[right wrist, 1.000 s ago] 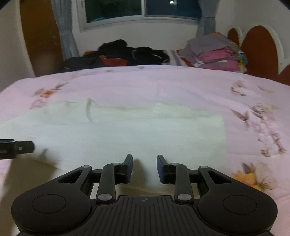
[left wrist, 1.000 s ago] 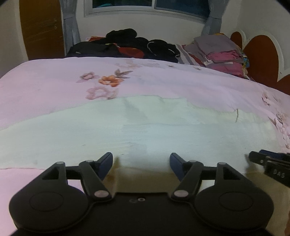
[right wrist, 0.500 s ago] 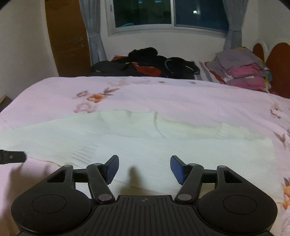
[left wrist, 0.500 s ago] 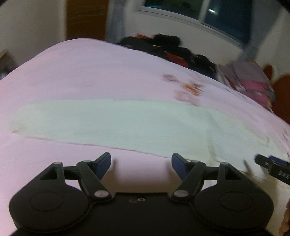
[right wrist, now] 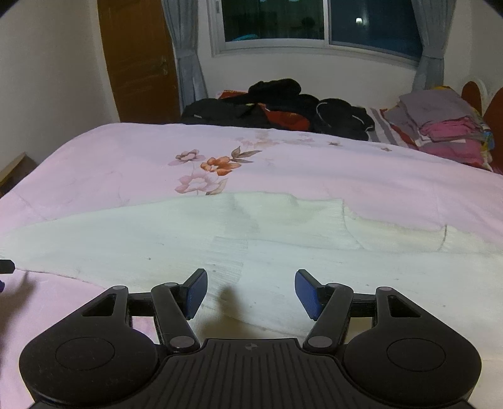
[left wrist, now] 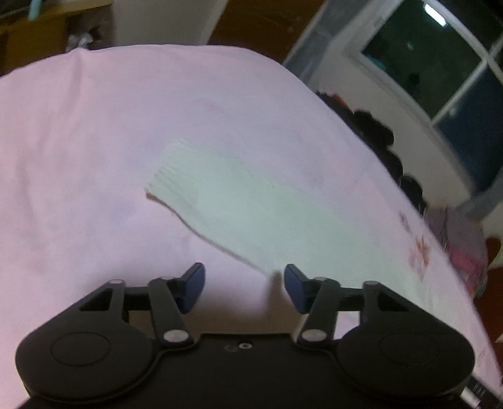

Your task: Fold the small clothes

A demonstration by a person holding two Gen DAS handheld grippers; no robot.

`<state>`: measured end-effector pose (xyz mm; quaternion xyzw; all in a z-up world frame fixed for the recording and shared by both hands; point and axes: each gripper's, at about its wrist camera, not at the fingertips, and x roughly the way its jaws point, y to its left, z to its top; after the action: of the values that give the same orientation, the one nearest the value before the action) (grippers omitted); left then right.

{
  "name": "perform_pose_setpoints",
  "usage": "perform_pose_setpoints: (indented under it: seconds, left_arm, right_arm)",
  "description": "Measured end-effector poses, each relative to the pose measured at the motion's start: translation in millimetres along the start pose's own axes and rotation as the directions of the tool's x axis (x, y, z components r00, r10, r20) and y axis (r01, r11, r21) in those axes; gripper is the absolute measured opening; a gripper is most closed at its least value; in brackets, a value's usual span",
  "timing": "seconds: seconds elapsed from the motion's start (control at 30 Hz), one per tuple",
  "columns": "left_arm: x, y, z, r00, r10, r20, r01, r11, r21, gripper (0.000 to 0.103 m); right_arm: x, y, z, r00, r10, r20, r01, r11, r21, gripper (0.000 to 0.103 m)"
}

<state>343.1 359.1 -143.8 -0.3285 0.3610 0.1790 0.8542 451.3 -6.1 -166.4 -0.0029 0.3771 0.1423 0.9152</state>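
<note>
A white knitted garment (right wrist: 283, 251) lies flat across the pink flowered bedspread (right wrist: 125, 157). In the left wrist view its ribbed sleeve end (left wrist: 176, 173) stretches away to the left. My left gripper (left wrist: 243, 284) is open and empty, above the bedspread just short of the sleeve's near edge. My right gripper (right wrist: 250, 291) is open and empty, over the garment's near edge. The tip of the left gripper shows at the left edge of the right wrist view (right wrist: 6, 266).
A heap of dark clothes (right wrist: 276, 107) lies at the far side of the bed. A stack of folded grey and pink clothes (right wrist: 446, 126) sits at the far right by the headboard. A wooden door (right wrist: 138, 63) and a window (right wrist: 314, 22) are behind.
My left gripper has swung left and tilted, from the garment's body to its sleeve end. My right gripper has opened wide and moved left along the garment.
</note>
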Motion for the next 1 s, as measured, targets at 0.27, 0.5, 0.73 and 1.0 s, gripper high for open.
perform_pose_setpoints:
  seconds: [0.27, 0.5, 0.73, 1.0]
  left_arm:
    - [25.4, 11.6, 16.7, 0.997, 0.01, 0.071, -0.003, 0.995, -0.101, 0.011]
    - [26.7, -15.1, 11.0, 0.99, 0.015, 0.137, -0.009, 0.999, -0.047, 0.003]
    - [-11.4, -100.9, 4.1, 0.97, -0.156, 0.186, 0.114, 0.969, 0.218, 0.003]
    - [-22.5, -239.9, -61.8, 0.919, -0.394, 0.013, 0.344, 0.817, 0.464, 0.003]
  right_arm:
    - [12.5, -11.3, 2.8, 0.999, -0.048, 0.0, 0.048, 0.998, 0.031, 0.062]
    - [33.5, -14.0, -10.0, 0.995, -0.074, -0.069, 0.075, 0.997, 0.007, 0.062]
    - [28.9, -21.9, -9.0, 0.996, -0.067, -0.061, 0.068, 0.998, 0.011, 0.062]
    - [-19.6, -64.4, -9.0, 0.998, -0.063, 0.019, 0.061, 0.991, 0.115, 0.062]
